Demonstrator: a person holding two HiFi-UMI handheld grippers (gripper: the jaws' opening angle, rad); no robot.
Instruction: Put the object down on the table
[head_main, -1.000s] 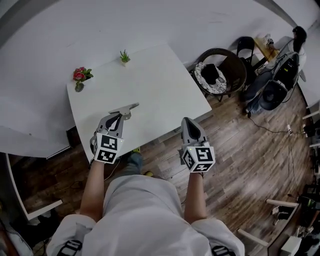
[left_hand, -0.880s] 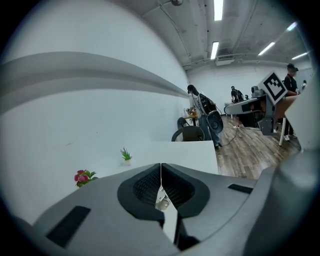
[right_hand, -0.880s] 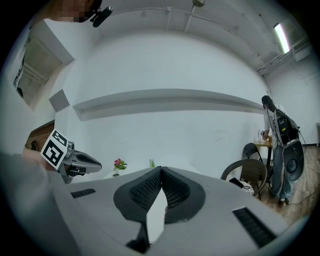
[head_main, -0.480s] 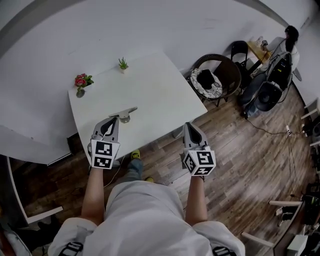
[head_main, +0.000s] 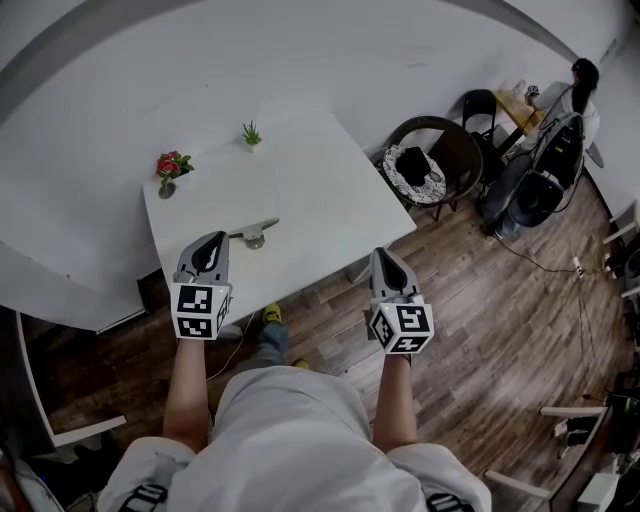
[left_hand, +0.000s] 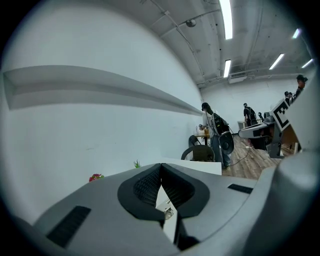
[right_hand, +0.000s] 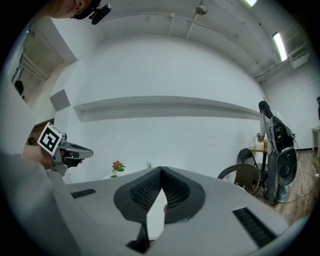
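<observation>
The person is holding both forearms forward and roughly parallel, a gripper in each hand. The left gripper (head_main: 212, 241) is pointing out over the near left part of the white table (head_main: 310, 180). Its jaws are pressed together at the tips and are pinching nothing, as the left gripper view shows (left_hand: 161, 168). The right gripper (head_main: 381, 255) is hanging at the table's front edge, mostly above the wooden floor (head_main: 480, 300). Its jaws are likewise meeting at the tips with nothing between them (right_hand: 161, 170).

The metal object (head_main: 255, 232) is lying on the tabletop just ahead and to the right of the left gripper, apart from it. A sliver of it is showing through the gap below the left jaw tips (left_hand: 168, 213).

A small vase of red flowers (head_main: 170, 166) is standing at the table's far left corner, and a little green plant (head_main: 251, 133) is standing along the far edge, both well apart from the grippers. To the right of the table a round wicker chair (head_main: 440, 150) is carrying a patterned cushion. Farther off, a person (head_main: 580, 85) is standing beside dark bags.
</observation>
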